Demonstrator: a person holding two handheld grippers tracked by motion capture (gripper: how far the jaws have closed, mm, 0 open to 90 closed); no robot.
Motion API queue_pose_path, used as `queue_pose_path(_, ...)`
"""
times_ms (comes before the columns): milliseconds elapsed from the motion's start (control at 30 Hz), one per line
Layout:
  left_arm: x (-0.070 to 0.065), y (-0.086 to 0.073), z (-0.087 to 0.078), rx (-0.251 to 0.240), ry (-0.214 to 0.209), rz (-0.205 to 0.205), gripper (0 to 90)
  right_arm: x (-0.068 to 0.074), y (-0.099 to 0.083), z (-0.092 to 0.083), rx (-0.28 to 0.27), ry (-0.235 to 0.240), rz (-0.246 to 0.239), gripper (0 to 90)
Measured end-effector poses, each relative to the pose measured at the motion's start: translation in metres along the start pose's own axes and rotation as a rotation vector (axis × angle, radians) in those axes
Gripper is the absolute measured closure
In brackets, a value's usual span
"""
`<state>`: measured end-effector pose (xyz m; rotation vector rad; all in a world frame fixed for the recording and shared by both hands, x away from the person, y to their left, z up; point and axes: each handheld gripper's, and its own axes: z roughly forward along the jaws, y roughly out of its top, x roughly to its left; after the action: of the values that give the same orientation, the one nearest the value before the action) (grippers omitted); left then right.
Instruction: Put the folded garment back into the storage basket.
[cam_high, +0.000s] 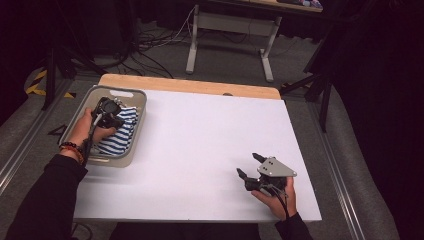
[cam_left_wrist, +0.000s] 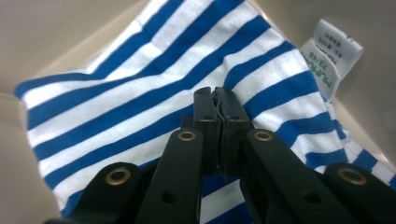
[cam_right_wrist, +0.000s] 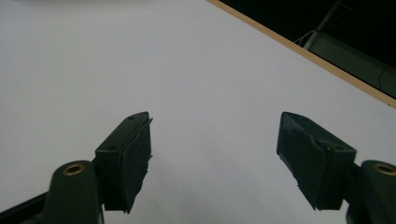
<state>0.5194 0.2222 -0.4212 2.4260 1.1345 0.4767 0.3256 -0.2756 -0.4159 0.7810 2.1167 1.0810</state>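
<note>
A blue-and-white striped cloth (cam_high: 122, 132) lies in a grey plastic bin (cam_high: 131, 95) at the table's left. My left gripper (cam_high: 107, 112) reaches down into the bin. In the left gripper view its jaws (cam_left_wrist: 216, 100) are pressed together at the tips on a fold of the striped cloth (cam_left_wrist: 116, 107), whose white label (cam_left_wrist: 334, 56) shows at the upper right. My right gripper (cam_high: 248, 164) rests near the table's front right, held in a hand. Its jaws (cam_right_wrist: 215, 158) stand wide apart over the bare white tabletop (cam_right_wrist: 187, 70), with nothing between them.
The bin's beige wall (cam_left_wrist: 46, 28) rises close around the cloth. The white table (cam_high: 210, 135) has a wooden strip (cam_high: 200, 86) along its far edge. Beyond it stand another table's legs (cam_high: 192, 50) and cables on the floor.
</note>
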Motion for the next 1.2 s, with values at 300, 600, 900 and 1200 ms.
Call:
queue_pose_path(300, -0.009, 0.004, 0.004, 0.023, -0.029, 0.034, 89.6, -0.004, 0.0, 0.0, 0.002, -0.004, 0.011, 27.0)
queue_pose_path(600, -0.01, 0.004, 0.007, 0.04, -0.031, 0.042, 89.7, -0.003, 0.0, 0.0, 0.012, -0.005, -0.005, 27.1)
queue_pose_path(900, -0.006, 0.003, -0.002, -0.032, 0.003, 0.024, 89.4, -0.003, 0.0, 0.0, 0.009, -0.004, -0.002, 26.8)
queue_pose_path(1200, -0.003, 0.003, -0.01, -0.082, 0.056, -0.004, 88.6, -0.003, 0.0, 0.001, 0.008, -0.001, 0.002, 26.6)
